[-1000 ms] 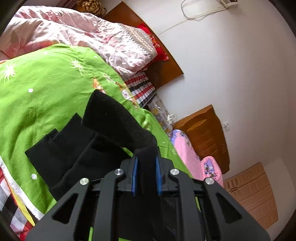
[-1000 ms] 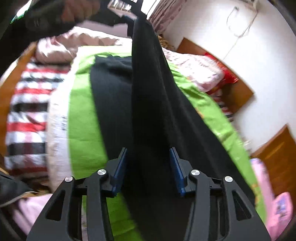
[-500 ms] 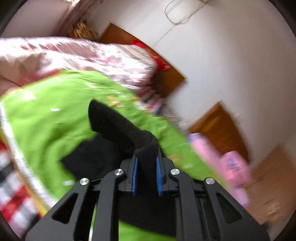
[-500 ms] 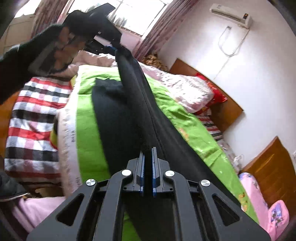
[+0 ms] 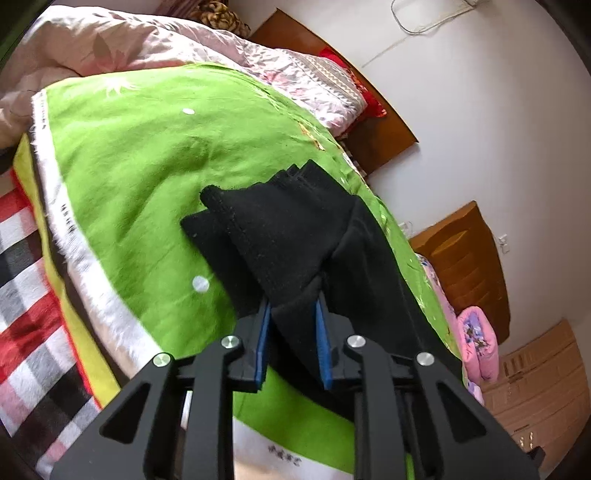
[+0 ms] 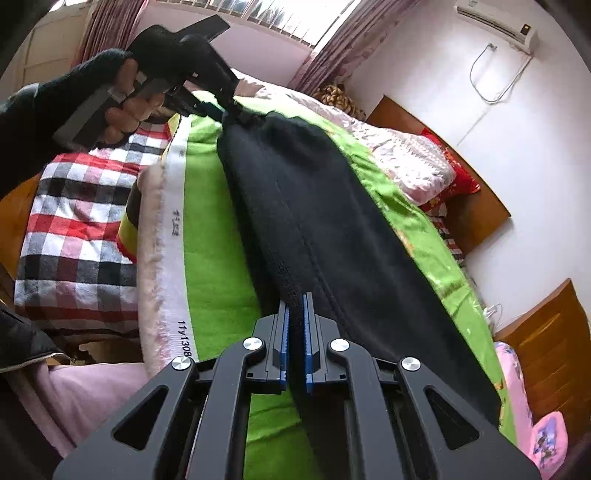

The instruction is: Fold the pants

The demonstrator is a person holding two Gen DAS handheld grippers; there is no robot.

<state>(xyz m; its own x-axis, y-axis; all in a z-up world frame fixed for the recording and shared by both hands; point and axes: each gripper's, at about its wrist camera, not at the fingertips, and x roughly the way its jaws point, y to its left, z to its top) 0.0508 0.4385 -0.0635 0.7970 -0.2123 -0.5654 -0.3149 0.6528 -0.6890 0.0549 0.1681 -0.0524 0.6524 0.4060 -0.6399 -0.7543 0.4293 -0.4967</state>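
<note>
Both jaws have black fabric between them. Left gripper: blue pads partly spread, a thick bunch of the black pants filling the whole gap, cloth touching both pads, so it is pinching that bunch. Right gripper: pads nearly pressed together, only a thin slot, clamped on a folded edge of the same pants.

Left wrist view: pants fan out from the pads, one cuff end with layered hems lifted off the bed and pointing up-left, a second black layer lying flat under it on the green blanket. More black fabric runs down past the right finger toward the lower right.

Right wrist view: pants stretched long between the two grippers, far end held by the left gripper at upper left, near end in the right one. Fabric lies along the green blanket, a seam running lengthwise down the middle. Person's left hand in a black fingerless glove grips the left tool's handle.

Around: green blanket has a white fringed edge with printed characters, over a red, white and black checked sheet. Pink patterned quilt bunched at the head of the bed, wooden headboard behind it, white wall. Wooden nightstand to the right, pink slippers near it. Air conditioner high on the wall, window with pink curtains.
</note>
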